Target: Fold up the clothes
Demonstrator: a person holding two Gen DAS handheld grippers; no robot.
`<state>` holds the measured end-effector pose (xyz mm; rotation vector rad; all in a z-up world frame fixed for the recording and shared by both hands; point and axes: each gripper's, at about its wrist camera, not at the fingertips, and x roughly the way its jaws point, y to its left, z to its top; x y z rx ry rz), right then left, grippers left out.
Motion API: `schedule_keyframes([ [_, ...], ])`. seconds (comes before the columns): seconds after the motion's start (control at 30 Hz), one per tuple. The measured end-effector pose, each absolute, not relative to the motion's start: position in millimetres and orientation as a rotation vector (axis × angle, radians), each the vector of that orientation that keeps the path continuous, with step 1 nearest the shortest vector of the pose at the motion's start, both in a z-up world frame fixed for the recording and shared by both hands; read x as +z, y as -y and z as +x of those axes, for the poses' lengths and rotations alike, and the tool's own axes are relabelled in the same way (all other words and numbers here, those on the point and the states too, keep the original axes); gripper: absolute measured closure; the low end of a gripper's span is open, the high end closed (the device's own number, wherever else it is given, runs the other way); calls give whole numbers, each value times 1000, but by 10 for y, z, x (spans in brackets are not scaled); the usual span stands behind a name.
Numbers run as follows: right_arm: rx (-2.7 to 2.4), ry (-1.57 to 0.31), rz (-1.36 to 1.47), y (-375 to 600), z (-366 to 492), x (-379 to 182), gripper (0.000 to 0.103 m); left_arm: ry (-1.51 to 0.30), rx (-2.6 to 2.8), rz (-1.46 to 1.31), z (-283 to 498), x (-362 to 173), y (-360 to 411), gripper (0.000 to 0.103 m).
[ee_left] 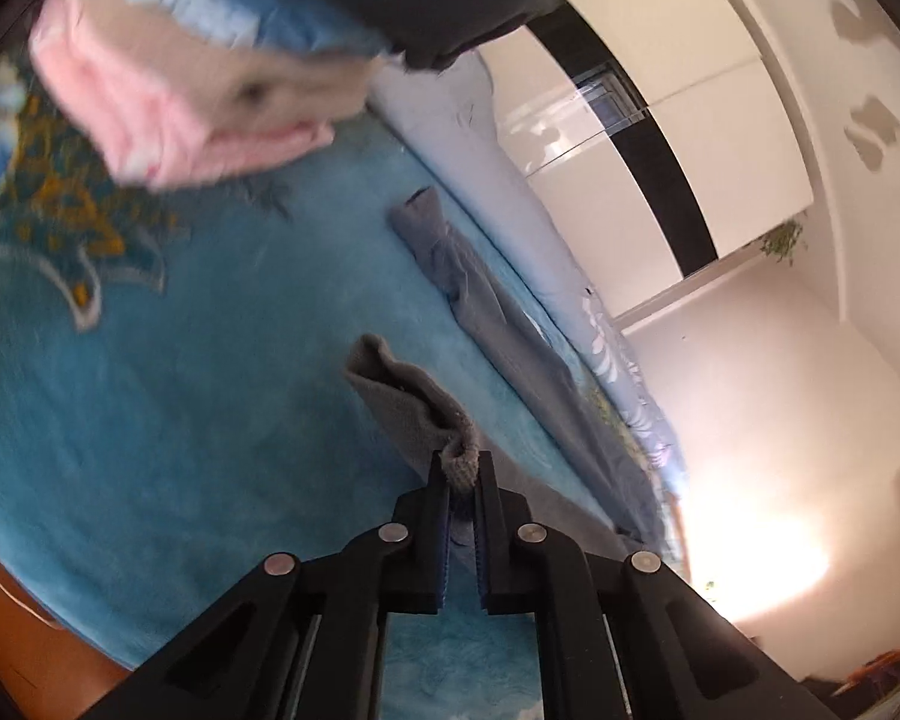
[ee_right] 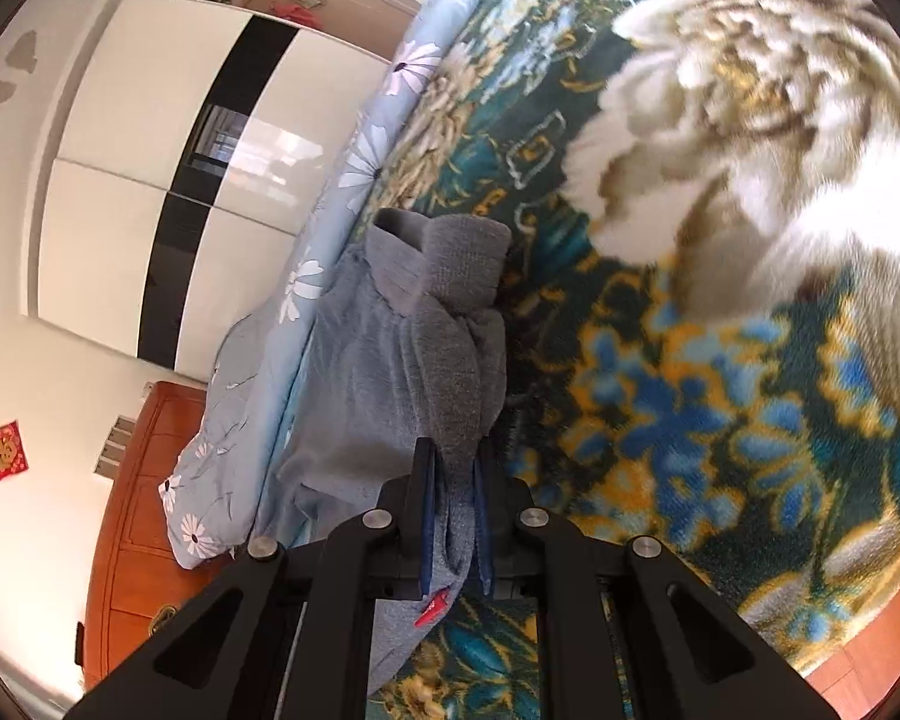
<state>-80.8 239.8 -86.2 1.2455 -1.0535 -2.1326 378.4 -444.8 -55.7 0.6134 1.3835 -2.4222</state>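
Both grippers pinch the soft grey knitted garment: left gripper clamped on a corner, right gripper clamped on bunched fabric, lifting it for folding.

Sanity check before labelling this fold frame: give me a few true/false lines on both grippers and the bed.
1. The left gripper pinches grey knit fabric. True.
2. The right gripper hangs open over the blanket. False: it is shut on the grey garment.
3. The blanket under the left gripper is plain red. False: it is blue.
4. A pink folded item lies on the bed in the left wrist view. True.
5. A small red tag shows on the garment near the right gripper. True.
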Motion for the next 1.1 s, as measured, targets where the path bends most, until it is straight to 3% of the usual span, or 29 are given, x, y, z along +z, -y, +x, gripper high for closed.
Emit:
schedule_keyframes([
  [0.37,-2124,1067,1322,-2389,-828,-1010,90,-1418,-2256,818,3923,-944,4504,95],
  [0.47,-2207,1052,1332,-2436,-799,-917,80,-1318,-2257,854,3953,-746,4523,89],
  [0.63,-2588,749,1297,-2351,-617,-553,69,-1064,-2336,860,3620,-200,4498,34],
  [0.8,-2551,600,1166,-1912,-531,-348,63,-1097,-2415,919,2522,-87,4830,33],
  [0.93,-2469,415,1150,-1502,-493,-336,62,-1392,-2273,989,1689,-313,5443,33],
  [1.1,-2461,381,1178,-1439,-456,-471,62,-1390,-2091,940,1188,-568,5958,33],
])
